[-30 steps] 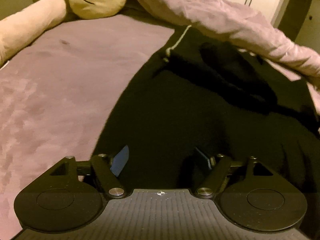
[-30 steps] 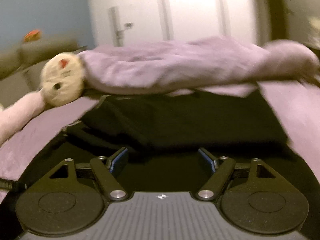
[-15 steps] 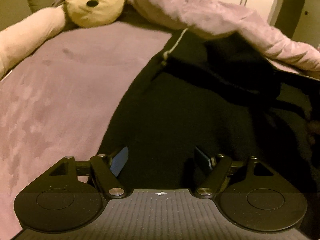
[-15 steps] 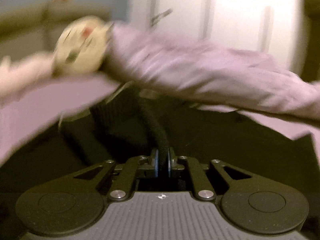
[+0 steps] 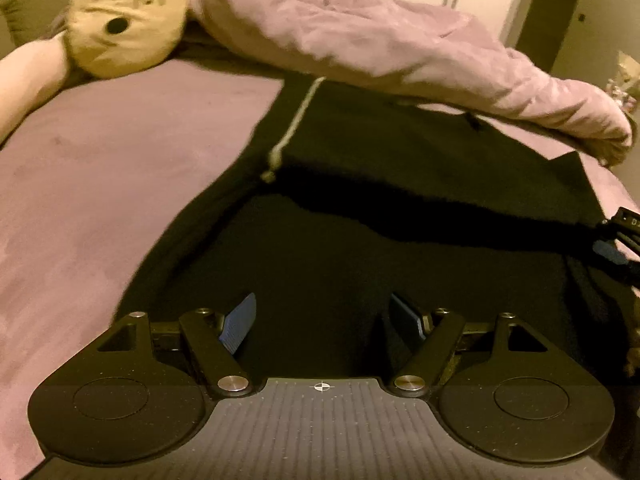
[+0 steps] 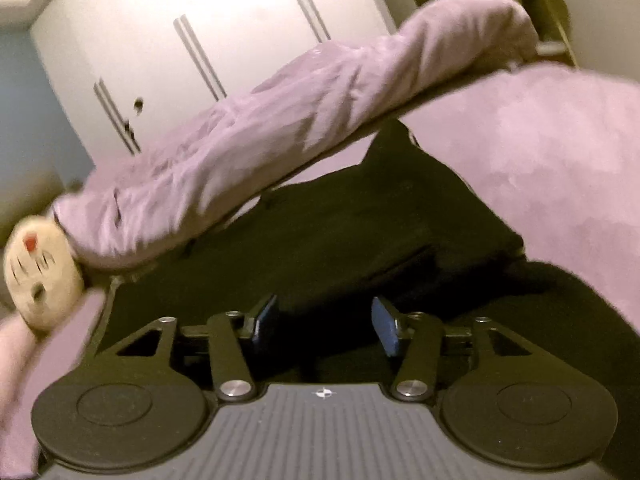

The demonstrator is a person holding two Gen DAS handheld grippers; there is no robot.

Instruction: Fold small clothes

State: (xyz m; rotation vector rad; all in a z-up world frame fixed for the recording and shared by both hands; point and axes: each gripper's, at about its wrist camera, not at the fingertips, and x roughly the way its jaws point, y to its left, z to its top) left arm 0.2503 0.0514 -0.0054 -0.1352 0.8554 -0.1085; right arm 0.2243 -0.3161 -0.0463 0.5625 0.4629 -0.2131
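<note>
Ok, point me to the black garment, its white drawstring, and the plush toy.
black garment (image 5: 400, 168): left wrist view, flat middle of the fabric.
white drawstring (image 5: 296, 120): left wrist view, mid-length of the cord.
plush toy (image 5: 128, 16): left wrist view, centre of its face.

**Two matching black grippers with blue pads**

The left gripper (image 5: 323, 322) has a ribbed grey base at the bottom of the frame, marked with a small crosshair at its centre. Two round black discs flank it. Black link arms end in silver screws (image 5: 233, 383), and its fingers (image 5: 239, 322) carry ridged blue pads. The right gripper (image 6: 325, 325) looks the same.
</note>
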